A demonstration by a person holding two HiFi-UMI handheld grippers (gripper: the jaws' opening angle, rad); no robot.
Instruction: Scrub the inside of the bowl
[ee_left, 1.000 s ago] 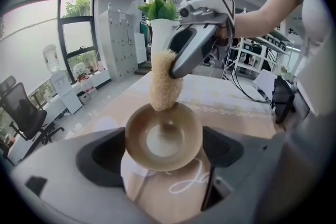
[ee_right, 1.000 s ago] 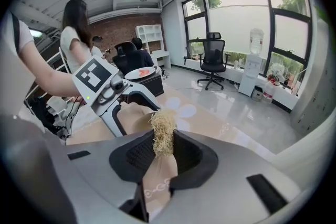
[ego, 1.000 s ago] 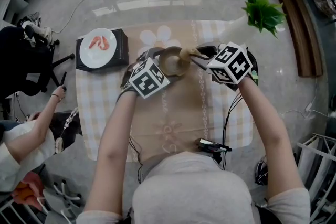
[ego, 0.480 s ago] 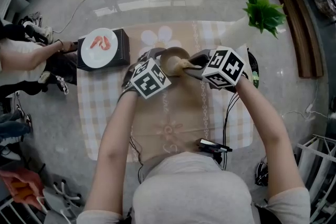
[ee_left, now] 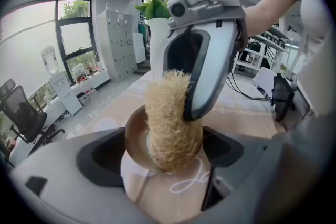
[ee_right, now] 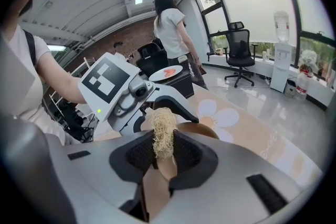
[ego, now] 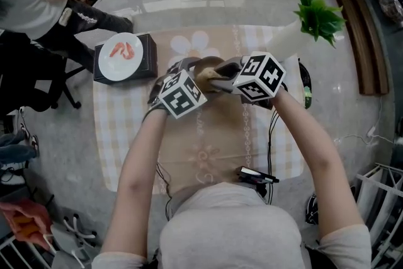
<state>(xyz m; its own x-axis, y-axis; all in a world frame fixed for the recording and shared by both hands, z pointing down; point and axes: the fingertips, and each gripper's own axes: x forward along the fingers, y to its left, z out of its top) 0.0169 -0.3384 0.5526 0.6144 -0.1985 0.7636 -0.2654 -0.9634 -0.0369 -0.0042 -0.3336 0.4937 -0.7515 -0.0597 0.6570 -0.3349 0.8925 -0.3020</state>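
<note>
Your bowl (ee_left: 134,136) reads warm bronze-brown, the scrubber (ee_left: 170,113) pale straw. Left gripper (ee_left: 163,160) and right gripper (ee_right: 164,157) are both grey, cubes in black-and-white squares. The cloth (ego: 119,129) is beige-and-white check, tan down the middle with a white flower (ego: 189,44). The white plate (ego: 104,65) carries something orange-red (ego: 121,50), possibly shrimp. The plant (ego: 318,14) is bright green.
</note>
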